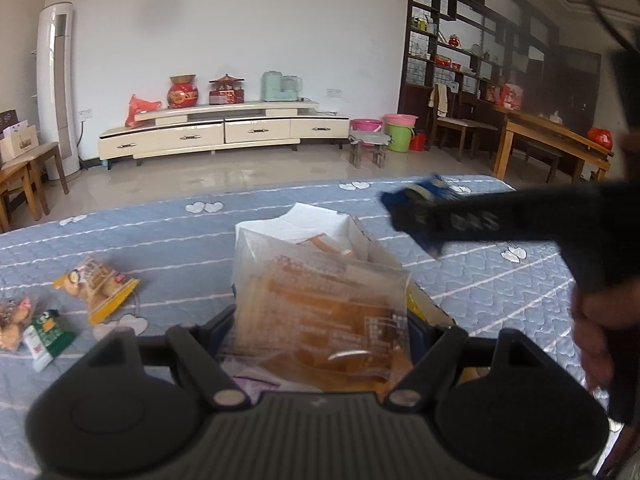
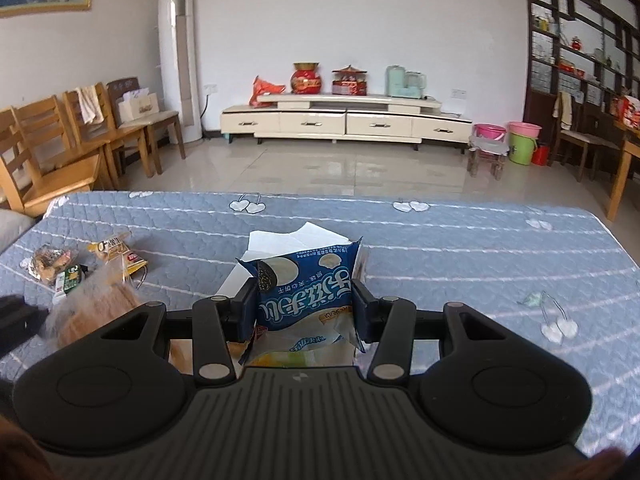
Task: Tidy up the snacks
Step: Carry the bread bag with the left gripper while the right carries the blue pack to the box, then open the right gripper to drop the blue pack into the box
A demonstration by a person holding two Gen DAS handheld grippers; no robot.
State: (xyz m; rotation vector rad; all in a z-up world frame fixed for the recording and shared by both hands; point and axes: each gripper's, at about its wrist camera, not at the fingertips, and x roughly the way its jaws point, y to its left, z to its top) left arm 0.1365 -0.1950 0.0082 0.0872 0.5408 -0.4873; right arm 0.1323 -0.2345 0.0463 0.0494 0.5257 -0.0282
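A clear bag [image 1: 320,320] of orange snacks sits clamped in the left hand-held gripper [image 1: 320,334], low over a white box [image 1: 360,240]. The right hand-held gripper [image 2: 305,306] pinches a blue packet [image 2: 306,294] above the same box [image 2: 272,246]. Three loose packets [image 1: 98,284] lie left on the quilted blue surface [image 2: 460,256].

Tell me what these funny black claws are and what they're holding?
They are two hand-held grabbers, each with a camera looking along its fingers. One picture comes from the left gripper, pinching a clear plastic packet of brown cake. The other comes from the right gripper, pinching a blue biscuit packet. Both hover over a white cardboard box on a blue quilted cover with white hearts. A few more small snack packets lie loose beside it.
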